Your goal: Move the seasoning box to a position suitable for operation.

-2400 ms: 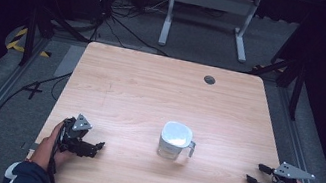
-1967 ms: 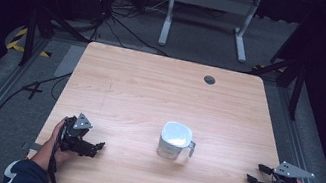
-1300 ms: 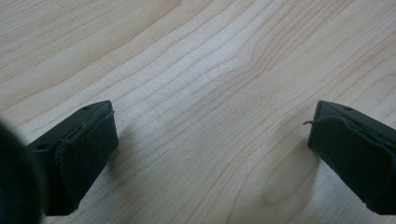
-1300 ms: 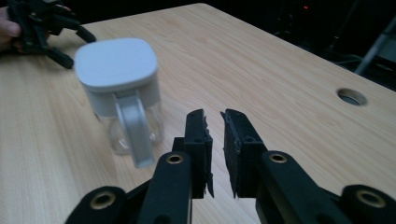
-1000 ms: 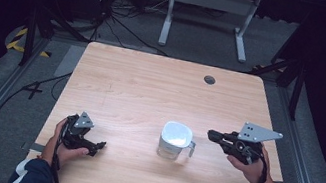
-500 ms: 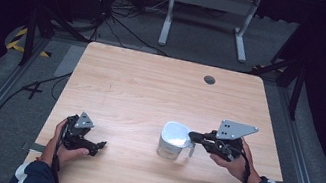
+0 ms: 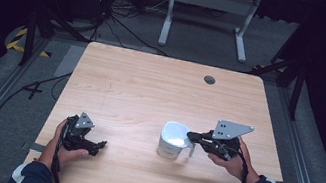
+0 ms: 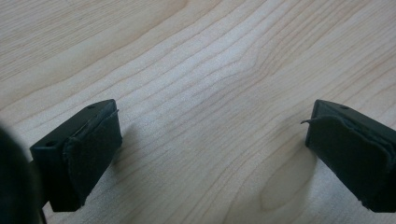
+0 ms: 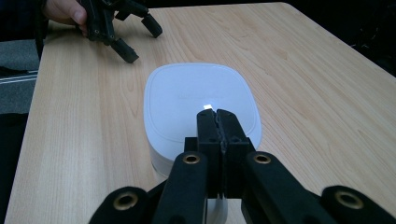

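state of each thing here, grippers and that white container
left gripper: jaws wide open, nothing between them, over bare wooden table
right gripper: jaws shut together, tips over the container's lid
white lidded plastic container with handle: upright, white lid on

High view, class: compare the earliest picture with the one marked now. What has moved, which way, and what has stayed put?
The right gripper has travelled from the table's near right corner leftward to the white lidded container; its jaws now sit shut at the lid's edge, over a small tab. The container, the left gripper with jaws open, and the table stayed as they were.
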